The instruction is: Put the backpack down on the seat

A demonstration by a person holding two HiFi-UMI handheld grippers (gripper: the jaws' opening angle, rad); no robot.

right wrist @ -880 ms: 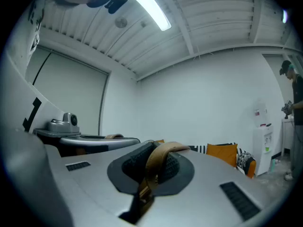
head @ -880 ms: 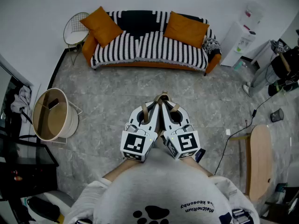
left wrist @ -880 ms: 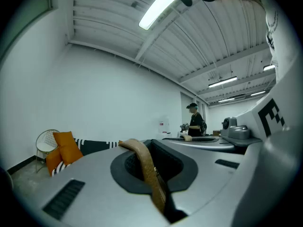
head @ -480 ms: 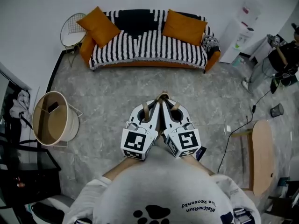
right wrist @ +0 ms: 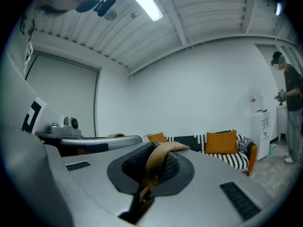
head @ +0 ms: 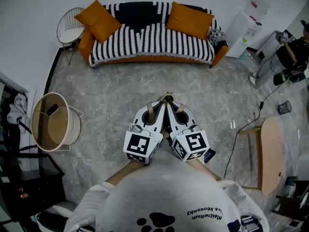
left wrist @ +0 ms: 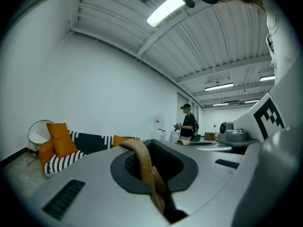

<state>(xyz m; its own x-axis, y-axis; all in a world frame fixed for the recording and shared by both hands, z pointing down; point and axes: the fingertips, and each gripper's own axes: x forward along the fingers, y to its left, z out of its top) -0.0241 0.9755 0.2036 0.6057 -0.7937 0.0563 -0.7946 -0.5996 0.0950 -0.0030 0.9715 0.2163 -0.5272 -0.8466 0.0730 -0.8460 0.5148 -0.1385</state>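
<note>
— Where's the backpack? I can't find it.

— Nor can I; no view shows it. The black patch [head: 137, 14] in the middle of the sofa's back looks like part of the striped cover, though I can't be sure. My guess is that the backpack rides on the person's back, out of sight.

— And the grippers?

— The left gripper [head: 163, 102] and the right gripper [head: 172, 102] sit side by side, touching, level and aimed forward. Each has its tan fingers [left wrist: 142, 162] pressed together with nothing between them; the right ones [right wrist: 158, 157] are the same.

— So which way is the seat?

— The sofa [head: 149, 42] is straight ahead, well apart, its long axis running across the view. Neither hand is nearer. The free stretch of seat lies between the two orange cushions [head: 99, 22].

— Anything in the way?

— Only bare floor [head: 145, 88] between. A round basket [head: 50, 124] and a wire chair [head: 67, 29] stand off to the left. A small wooden table [head: 269, 153] with a trailing cable [head: 240, 141] and a person [head: 292, 57] are off to the right.
</note>
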